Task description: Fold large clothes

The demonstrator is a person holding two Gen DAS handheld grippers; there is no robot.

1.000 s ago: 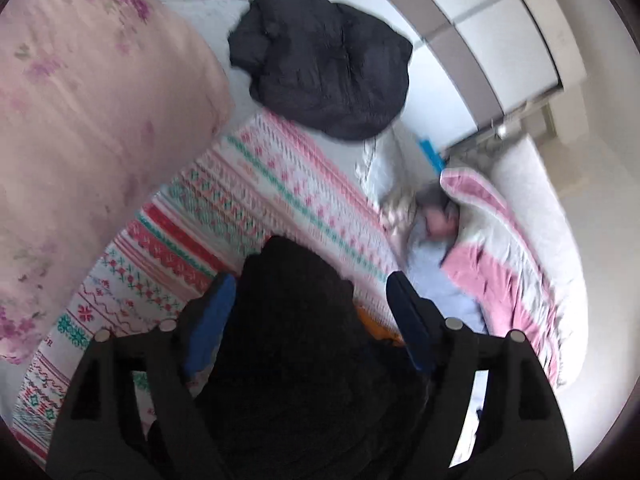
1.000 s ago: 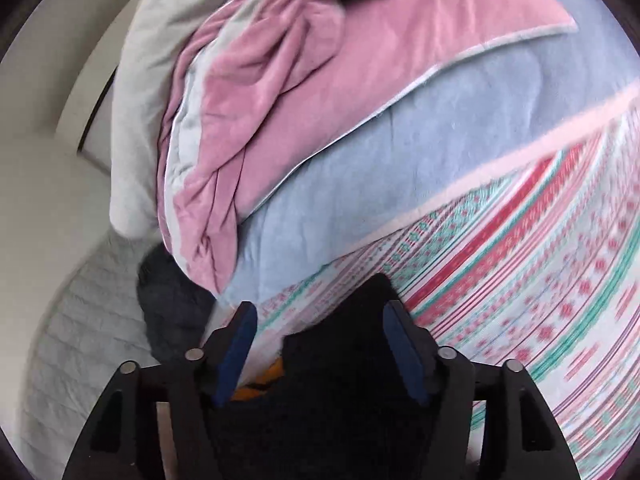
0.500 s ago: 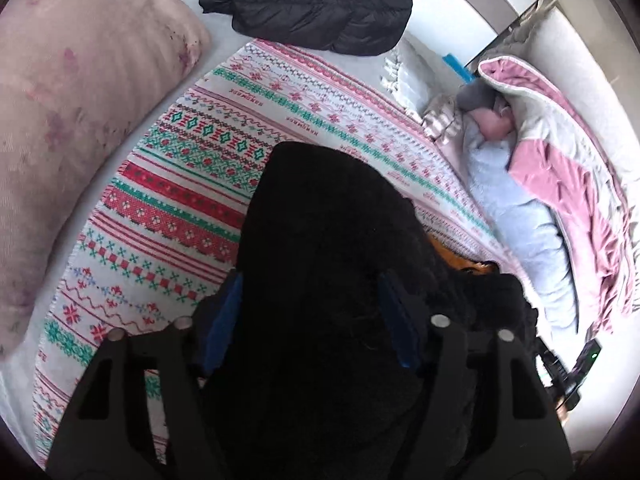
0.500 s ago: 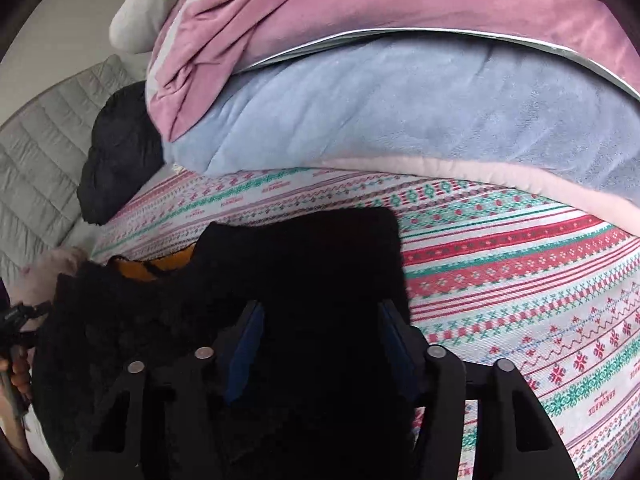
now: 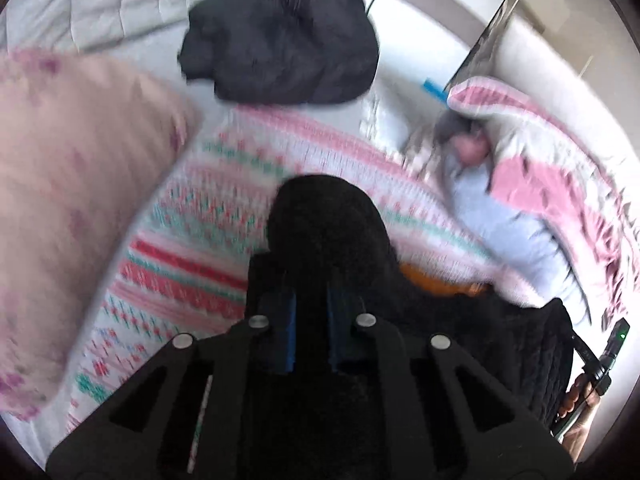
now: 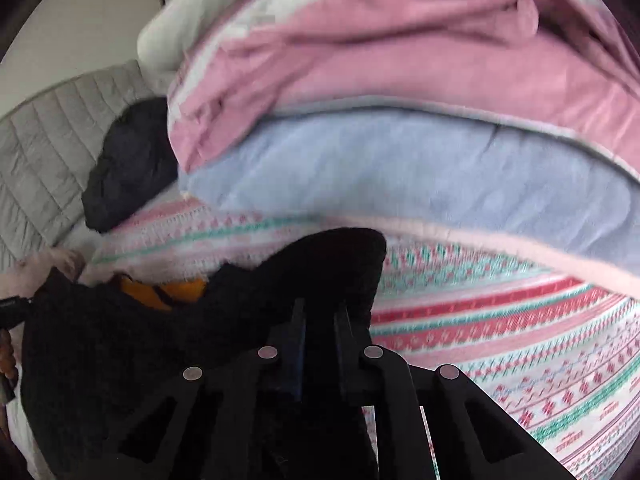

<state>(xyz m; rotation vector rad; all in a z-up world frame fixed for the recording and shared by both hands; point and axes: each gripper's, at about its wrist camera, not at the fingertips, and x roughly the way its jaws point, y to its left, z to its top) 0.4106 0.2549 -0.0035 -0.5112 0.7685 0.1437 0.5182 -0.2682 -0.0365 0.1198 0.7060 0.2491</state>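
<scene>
No readable writing or brand was found; small red lettering seemed to be woven into one stripe of the patterned blanket (image 6: pixel 500 320), but it was too blurred to be read. The black fleece garment (image 5: pixel 328 220) was laid on this blanket, with an orange lining (image 6: pixel 176 292) exposed at its middle. The left gripper (image 5: pixel 311 312) was closed on one edge of the garment, and the right gripper (image 6: pixel 320 328) was clamped on another edge, the dark cloth being pinched between the blue pads in both views. Around it a pink floral pillow (image 5: pixel 80 200), a dark padded jacket (image 5: pixel 280 40) and a pile of pink and light blue bedding (image 6: pixel 400 100) were seen. Much of the garment was covered by the gripper bodies. A hand (image 5: pixel 580 404) on a handle was cut off at the edge of the left view.
</scene>
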